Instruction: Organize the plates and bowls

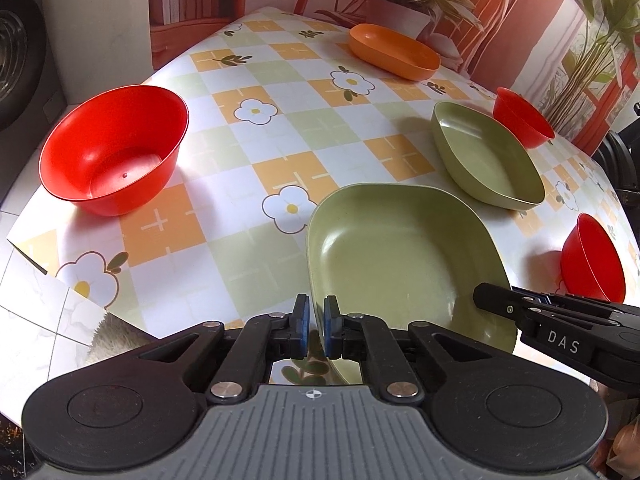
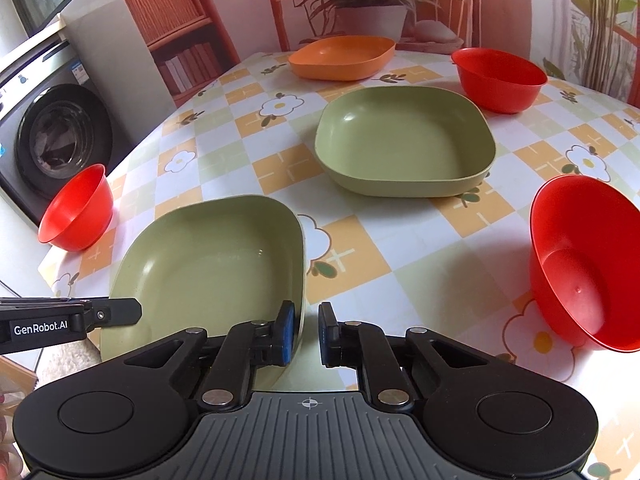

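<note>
The left gripper has its jaws nearly closed on the left rim of the near green plate, the blue pads on either side of the plate's edge. The right gripper has its jaws a little wider apart around the same plate's right rim; the left pad lies against the inside wall, and the right pad stands clear of the outside. The plate sits at the near edge of the tabletop, tilted a little between the two grippers.

Just beyond it lies a second green plate, flat on the flowered cloth. An orange plate rests at the far edge of the tabletop.

Three red bowls stand apart around the plates: one on the left, one near right, and one far right behind the second green plate. A washing machine stands past the left side of the tabletop
</note>
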Demonstrator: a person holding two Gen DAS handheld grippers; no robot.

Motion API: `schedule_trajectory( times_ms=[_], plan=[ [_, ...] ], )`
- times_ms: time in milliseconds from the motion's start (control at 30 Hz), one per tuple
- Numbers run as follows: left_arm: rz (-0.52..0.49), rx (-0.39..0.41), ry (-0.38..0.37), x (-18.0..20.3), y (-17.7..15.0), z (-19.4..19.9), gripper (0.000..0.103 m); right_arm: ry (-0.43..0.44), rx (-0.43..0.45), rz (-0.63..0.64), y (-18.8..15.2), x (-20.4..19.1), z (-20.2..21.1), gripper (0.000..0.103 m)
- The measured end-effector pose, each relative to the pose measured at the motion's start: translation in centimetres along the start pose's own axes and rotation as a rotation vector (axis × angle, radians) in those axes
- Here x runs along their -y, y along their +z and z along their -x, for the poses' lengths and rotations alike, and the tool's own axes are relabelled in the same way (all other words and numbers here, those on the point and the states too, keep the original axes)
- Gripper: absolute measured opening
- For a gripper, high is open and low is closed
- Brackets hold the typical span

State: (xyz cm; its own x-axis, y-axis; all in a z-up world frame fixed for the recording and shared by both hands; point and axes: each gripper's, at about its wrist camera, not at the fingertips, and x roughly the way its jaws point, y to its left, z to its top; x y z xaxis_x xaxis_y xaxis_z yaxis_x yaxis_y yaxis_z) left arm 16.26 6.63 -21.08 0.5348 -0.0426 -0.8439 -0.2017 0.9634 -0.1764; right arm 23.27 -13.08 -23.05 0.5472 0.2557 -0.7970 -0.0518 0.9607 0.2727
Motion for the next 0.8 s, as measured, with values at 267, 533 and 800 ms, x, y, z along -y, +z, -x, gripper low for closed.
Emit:
schedule_trajectory(
  times_ms=[267,533,800],
  plan=[
    [-0.018,0.000,0.003,0.1,-0.4,-0.1,0.007,0.003,-0.016,-0.006,-0.3,0.1,0.3,0.012],
    [-0.041,0.020,0.007,0.5,-0.3,0.5,0.007,0.015,-0.002,0.000,-0.2,0.0,0.9,0.006],
    [-0.102,0.123,-0.017,2.5,3.7,3.7,0.007,0.031,0.081,-0.029,3.5,0.9,4.1,0.006]
  ],
)
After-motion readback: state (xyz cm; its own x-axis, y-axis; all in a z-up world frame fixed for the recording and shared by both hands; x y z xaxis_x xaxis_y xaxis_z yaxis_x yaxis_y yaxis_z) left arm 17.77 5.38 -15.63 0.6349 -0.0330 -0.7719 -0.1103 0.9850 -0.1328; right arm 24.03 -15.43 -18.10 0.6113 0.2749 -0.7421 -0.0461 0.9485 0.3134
